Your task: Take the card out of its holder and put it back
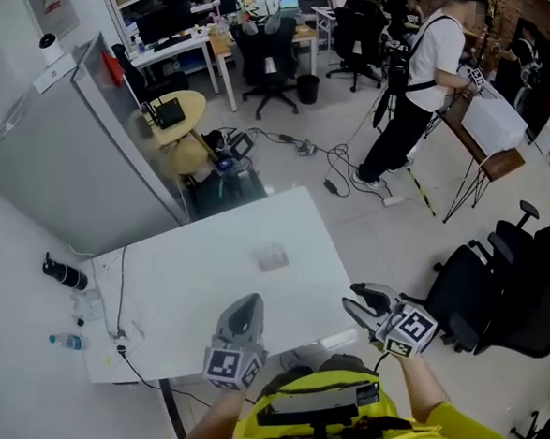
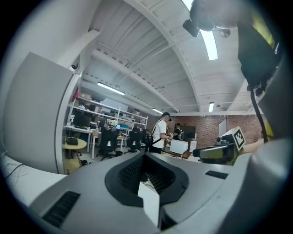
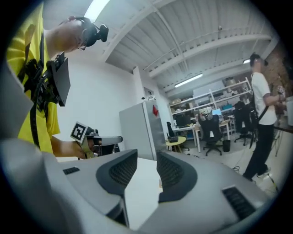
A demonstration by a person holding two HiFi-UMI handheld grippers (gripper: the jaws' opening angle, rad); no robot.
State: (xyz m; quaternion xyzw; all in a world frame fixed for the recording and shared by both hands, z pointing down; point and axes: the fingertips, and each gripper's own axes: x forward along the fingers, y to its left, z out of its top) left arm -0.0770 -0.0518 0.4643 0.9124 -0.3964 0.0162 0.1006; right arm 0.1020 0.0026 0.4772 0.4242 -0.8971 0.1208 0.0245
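Note:
A small clear card holder (image 1: 271,257) lies near the middle of the white table (image 1: 186,283); I cannot make out the card in it. My left gripper (image 1: 244,317) hovers over the table's near edge, pointing at the holder from well short of it. Its jaws are shut with nothing between them (image 2: 145,171). To the right, my right gripper (image 1: 364,304) hangs just off the table's right edge and stands open and empty (image 3: 142,171). Each gripper appears in the other's view: the right gripper (image 2: 219,151) and the left gripper (image 3: 103,140).
A grey cabinet (image 1: 73,153) stands against the table's far left. A black object (image 1: 65,272), a small bottle (image 1: 64,342) and a cable (image 1: 119,297) sit at the left edge. A black office chair (image 1: 496,286) is close on the right. A person (image 1: 416,83) stands far back.

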